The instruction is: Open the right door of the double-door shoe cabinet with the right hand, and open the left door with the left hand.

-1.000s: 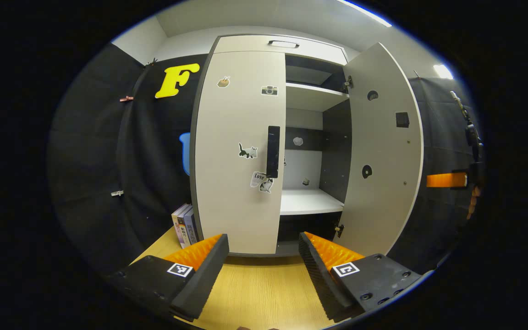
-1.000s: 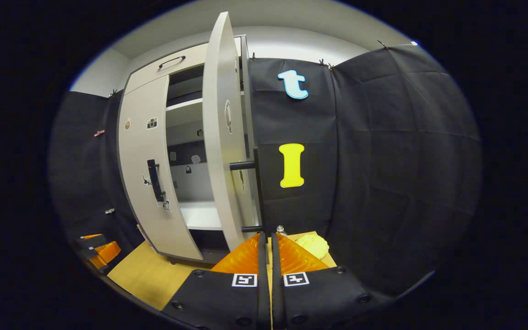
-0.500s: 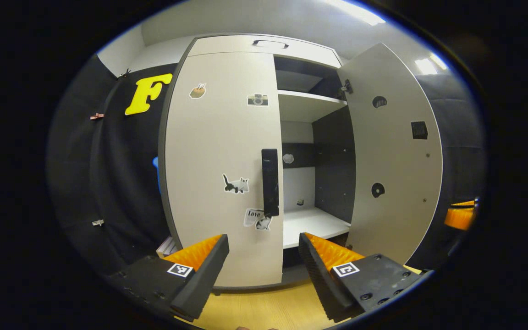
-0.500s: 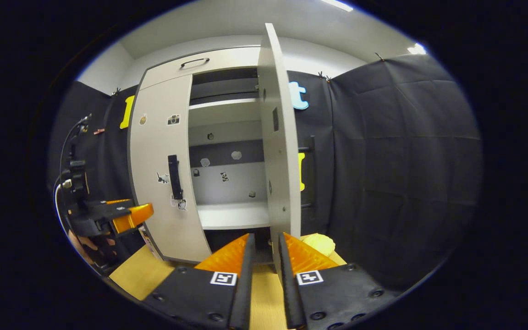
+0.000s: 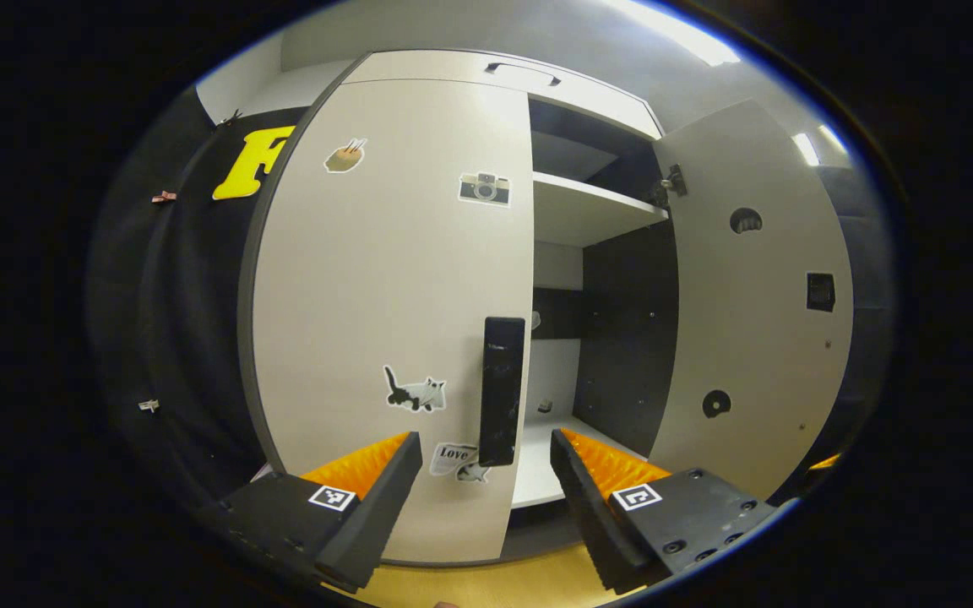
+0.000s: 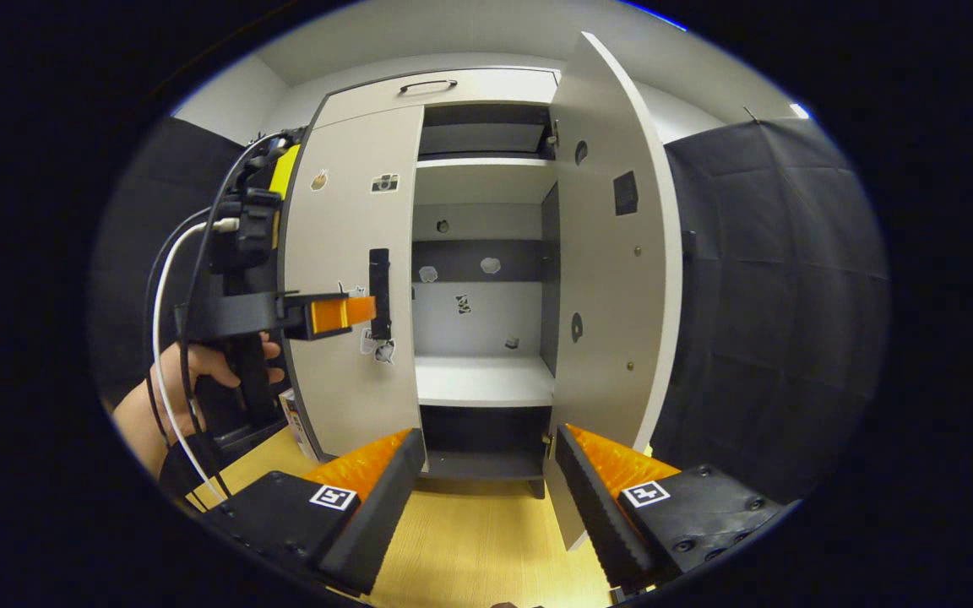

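In the left gripper view the shoe cabinet (image 5: 495, 80) takes up the centre of the frame, its left door (image 5: 385, 279) closed and its right door (image 5: 757, 312) swung wide, inner face showing at right of centre. The left gripper (image 5: 486, 460) sits at the bottom with its fingers spread wide and holding nothing; the black vertical handle (image 5: 502, 390) of the left door stands just above the gap between the fingertips, near them but not touched. Stickers dot the closed door, among them a cat sticker (image 5: 413, 393) left of the handle and a camera sticker (image 5: 484, 187) higher up. In the right gripper view the right gripper (image 6: 486, 452) is likewise wide open and empty at the bottom, over the wooden tabletop (image 6: 470, 549). The open right door (image 6: 609, 279) stands right of centre, its lower edge just beside the right finger; whether they touch is unclear. At left of the frame a hand (image 6: 191, 376) holds the left gripper (image 6: 351, 310) close to the left door's handle (image 6: 379, 291).
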Demonstrator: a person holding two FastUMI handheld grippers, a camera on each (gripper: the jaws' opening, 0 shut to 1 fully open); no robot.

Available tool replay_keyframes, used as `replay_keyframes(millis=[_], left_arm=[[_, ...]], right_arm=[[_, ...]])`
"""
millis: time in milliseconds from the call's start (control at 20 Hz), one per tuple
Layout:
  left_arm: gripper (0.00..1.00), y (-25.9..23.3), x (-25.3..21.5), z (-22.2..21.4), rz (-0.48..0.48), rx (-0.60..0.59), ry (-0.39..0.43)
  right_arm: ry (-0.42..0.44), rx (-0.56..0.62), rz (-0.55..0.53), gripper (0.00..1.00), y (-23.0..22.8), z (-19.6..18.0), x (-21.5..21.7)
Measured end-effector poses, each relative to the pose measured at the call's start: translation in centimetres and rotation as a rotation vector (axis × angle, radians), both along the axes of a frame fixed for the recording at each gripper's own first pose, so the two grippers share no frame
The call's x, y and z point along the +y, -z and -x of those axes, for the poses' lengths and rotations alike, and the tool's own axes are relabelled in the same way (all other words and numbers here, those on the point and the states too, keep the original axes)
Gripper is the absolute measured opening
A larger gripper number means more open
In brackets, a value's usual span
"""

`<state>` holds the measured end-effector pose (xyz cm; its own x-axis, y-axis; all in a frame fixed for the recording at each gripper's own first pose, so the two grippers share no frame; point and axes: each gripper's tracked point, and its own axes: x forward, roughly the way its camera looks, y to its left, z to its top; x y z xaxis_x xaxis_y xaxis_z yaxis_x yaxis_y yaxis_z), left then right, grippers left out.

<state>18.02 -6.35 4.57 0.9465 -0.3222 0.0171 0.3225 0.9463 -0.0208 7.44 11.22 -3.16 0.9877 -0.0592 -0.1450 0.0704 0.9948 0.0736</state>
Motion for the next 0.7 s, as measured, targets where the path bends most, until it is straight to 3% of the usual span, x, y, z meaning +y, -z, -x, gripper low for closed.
replay_keyframes(millis=[150,400,500,550,700], left_arm=[[0.95,-0.7,-0.9,-1.7,0.006,0.005,-0.018],[0.88,0.2,-2.2,-4.3,-0.009,0.046,-0.065],[0.78,0.7,-2.5,-5.2,-0.034,0.058,-0.093],[0.68,0.8,-2.7,-5.5,-0.048,0.06,-0.106],[0.58,1.3,-2.9,-6.4,-0.085,0.063,-0.15]], right_arm=[[-0.04,0.024,0.043,0.98,1.3,-0.5,-0.1],[-0.118,0.013,0.005,0.98,2.1,-1.6,-0.4],[-0.145,0.012,-0.008,0.98,2.4,-1.9,-0.2],[-0.158,0.011,-0.013,0.98,2.5,-2.0,-0.2],[-0.191,0.004,-0.013,0.98,2.7,-2.3,-0.1]])
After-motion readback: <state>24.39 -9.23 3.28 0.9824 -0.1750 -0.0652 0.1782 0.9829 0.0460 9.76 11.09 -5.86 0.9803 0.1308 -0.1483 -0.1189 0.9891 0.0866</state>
